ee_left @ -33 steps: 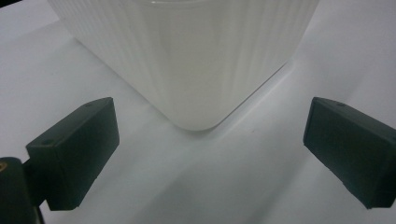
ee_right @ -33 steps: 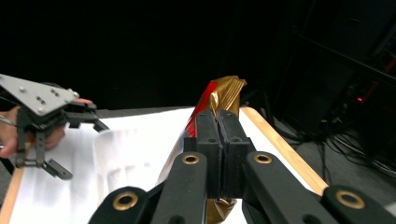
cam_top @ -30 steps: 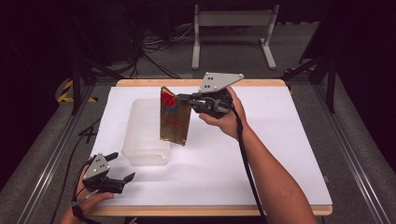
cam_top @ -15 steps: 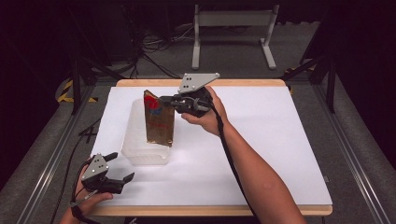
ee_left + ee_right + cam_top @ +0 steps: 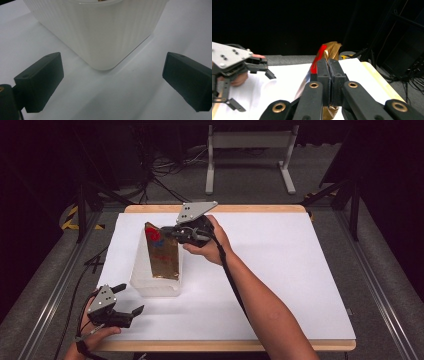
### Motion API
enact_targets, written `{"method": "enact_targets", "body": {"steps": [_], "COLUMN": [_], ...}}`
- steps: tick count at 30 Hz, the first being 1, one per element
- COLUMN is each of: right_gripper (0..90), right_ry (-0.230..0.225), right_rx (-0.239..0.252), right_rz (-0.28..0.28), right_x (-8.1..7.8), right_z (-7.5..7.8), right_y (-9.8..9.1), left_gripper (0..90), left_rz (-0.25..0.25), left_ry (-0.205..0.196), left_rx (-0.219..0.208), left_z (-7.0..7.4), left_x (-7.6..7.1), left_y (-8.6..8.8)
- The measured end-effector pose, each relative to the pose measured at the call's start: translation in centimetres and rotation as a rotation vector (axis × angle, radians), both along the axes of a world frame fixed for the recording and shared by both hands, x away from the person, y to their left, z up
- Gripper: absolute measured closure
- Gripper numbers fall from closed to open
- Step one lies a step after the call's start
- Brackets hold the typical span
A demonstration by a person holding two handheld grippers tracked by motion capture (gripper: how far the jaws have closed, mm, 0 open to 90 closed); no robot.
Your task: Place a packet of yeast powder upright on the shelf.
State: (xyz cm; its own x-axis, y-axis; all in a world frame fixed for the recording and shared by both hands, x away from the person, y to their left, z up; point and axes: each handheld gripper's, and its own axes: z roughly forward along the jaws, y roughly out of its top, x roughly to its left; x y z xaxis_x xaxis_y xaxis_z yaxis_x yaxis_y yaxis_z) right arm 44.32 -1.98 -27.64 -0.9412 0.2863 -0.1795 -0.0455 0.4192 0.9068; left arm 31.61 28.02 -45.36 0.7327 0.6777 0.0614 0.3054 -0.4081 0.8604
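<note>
A gold foil bag with a red mark [image 5: 162, 251] hangs upright over the white ribbed plastic tub [image 5: 145, 280], its lower end down inside the tub. My right gripper [image 5: 167, 231] is shut on the bag's top edge; in the right gripper view the bag [image 5: 329, 51] sticks out past the closed gripper [image 5: 328, 65]. My left gripper [image 5: 129, 298] rests on the table near the front left corner, open, with nothing between its fingers. In the left gripper view the tub [image 5: 100, 30] stands just beyond the wide-apart fingers [image 5: 40, 80].
A white sheet [image 5: 300, 270] covers the wooden table [image 5: 225, 346]. The right half of the sheet is bare. Dark floor, cables and a metal stand [image 5: 247, 150] lie beyond the far edge.
My right gripper has carried the gold bag leftward and down, from beside the tub to over it. The left gripper has stayed still.
</note>
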Motion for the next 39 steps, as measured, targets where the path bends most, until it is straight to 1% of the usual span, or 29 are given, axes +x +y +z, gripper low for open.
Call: {"method": "enact_targets", "body": {"steps": [4, 10, 12, 14, 15, 17, 19, 21, 22, 24, 27, 33, 34, 37, 39], "right_gripper": [88.9, 88.9, 88.9, 88.8, 88.8, 88.7, 88.7, 88.7, 88.7, 88.6, 88.6, 88.4, 88.4, 88.4, 88.3], "right_ry": [-0.003, -0.006, -0.018, -0.020, -0.020, -0.018, -0.014, 0.005, 0.005, 0.018, 0.024, 0.030, 0.037, 0.038, 0.050], "right_rx": [0.006, 0.015, 0.009, 0.001, 0.001, -0.008, -0.019, -0.009, -0.009, -0.003, -0.001, -0.011, -0.005, -0.001, -0.001], "right_rz": [0.004, 0.011, 0.018, 0.034, 0.034, 0.044, 0.059, 0.073, 0.073, 0.082, 0.088, 0.098, 0.102, 0.100, 0.103], "right_x": [0.3, 0.3, 0.2, 0.0, 0.0, -0.3, -0.4, -0.4, -0.4, -0.3, -0.5, -1.0, -1.0, -1.2, -1.3], "right_z": [-0.5, -0.5, -0.5, -0.6, -0.6, -0.8, -1.4, -2.3, -2.3, -3.0, -3.6, -4.4, -4.4, -4.6, -5.0], "right_y": [0.3, 0.9, 1.3, 1.9, 1.9, 2.2, 2.4, 2.3, 2.3, 2.2, 2.0, 1.7, 1.6, 1.4, 1.3], "left_gripper": [4.3, 4.3, 4.3, 4.3, 4.3, 4.3, 4.3, 4.3, 4.3, 4.4, 4.3, 4.3, 4.3, 4.3, 4.3], "left_rz": [0.001, -0.002, -0.003, -0.002, -0.002, -0.007, -0.003, -0.005, -0.005, -0.005, -0.007, -0.008, -0.008, -0.011, -0.011], "left_ry": [-0.002, 0.001, -0.002, -0.002, -0.001, -0.003, -0.002, -0.002, -0.002, -0.004, -0.001, 0.000, 0.000, -0.001, 0.001], "left_rx": [0.000, 0.000, -0.002, -0.002, -0.002, -0.001, -0.006, -0.003, -0.003, -0.002, -0.001, 0.000, -0.001, -0.002, -0.003], "left_z": [0.0, 0.0, 0.0, 0.0, 0.0, 0.0, 0.0, 0.0, 0.0, 0.0, 0.0, 0.0, 0.0, 0.0, 0.0], "left_x": [0.0, 0.0, 0.0, 0.0, 0.0, -0.1, -0.1, -0.1, -0.1, -0.1, 0.0, 0.0, 0.0, 0.0, 0.0], "left_y": [0.0, 0.0, 0.0, 0.0, 0.0, 0.0, 0.0, 0.1, 0.1, 0.1, 0.0, 0.0, 0.0, 0.0, 0.0]}}
